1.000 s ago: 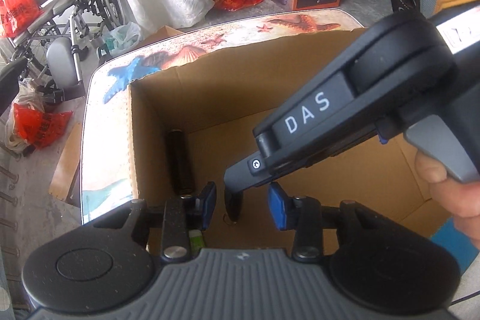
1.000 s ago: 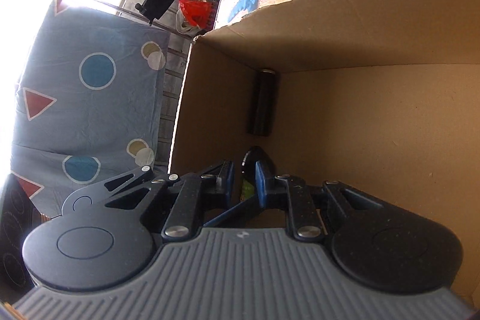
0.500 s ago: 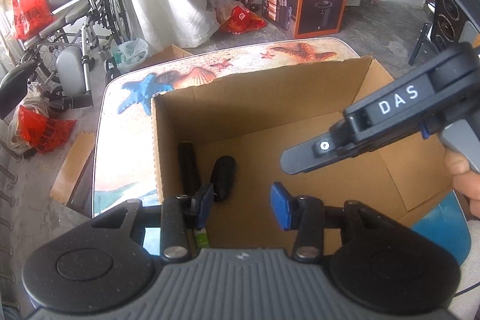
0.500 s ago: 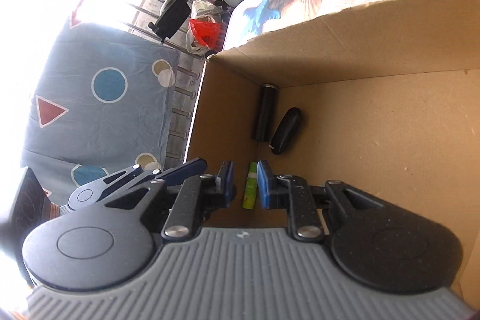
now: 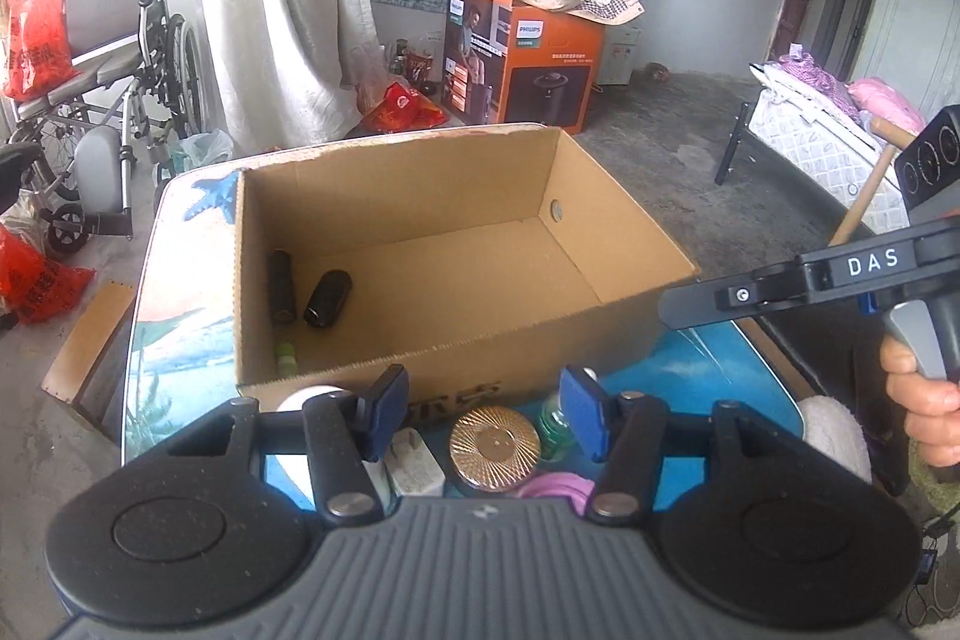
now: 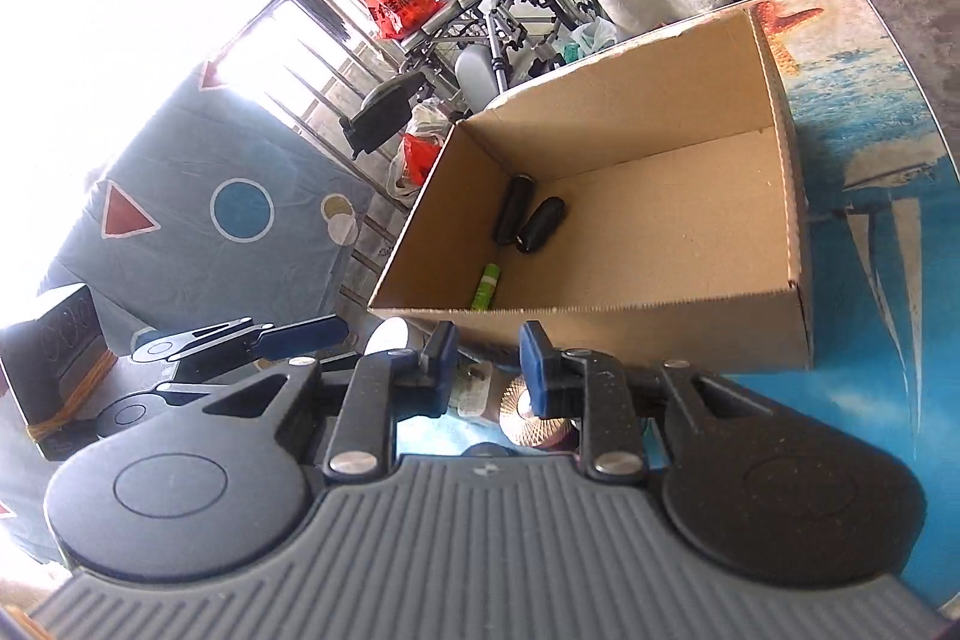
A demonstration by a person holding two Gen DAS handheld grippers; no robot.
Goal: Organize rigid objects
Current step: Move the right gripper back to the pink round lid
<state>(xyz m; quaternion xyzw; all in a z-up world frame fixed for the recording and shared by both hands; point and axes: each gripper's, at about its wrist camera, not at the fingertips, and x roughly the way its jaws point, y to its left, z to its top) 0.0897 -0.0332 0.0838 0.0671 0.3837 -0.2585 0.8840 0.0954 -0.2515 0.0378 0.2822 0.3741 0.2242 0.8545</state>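
In the left part of the box (image 5: 444, 280), near its left wall, lie three things: a long black cylinder (image 5: 282, 285), a shorter black cylinder (image 5: 327, 297) touching it on the right, and a small green tube (image 5: 286, 353) nearer to the camera. The box stands open on the table (image 5: 180, 316), which has a sea picture with a blue starfish. In front of the box, on the near part of the table, there are a gold round lid (image 5: 495, 448), a white plug (image 5: 414, 469), a green bottle (image 5: 553, 430) and something pink (image 5: 555, 487). The left gripper (image 5: 483, 415) hangs above these things with its fingers spread wide and holding nothing. The right gripper (image 6: 485, 370) is also spread and empty, near the box edge. A wheelchair (image 5: 114, 58) stands far left on the floor.
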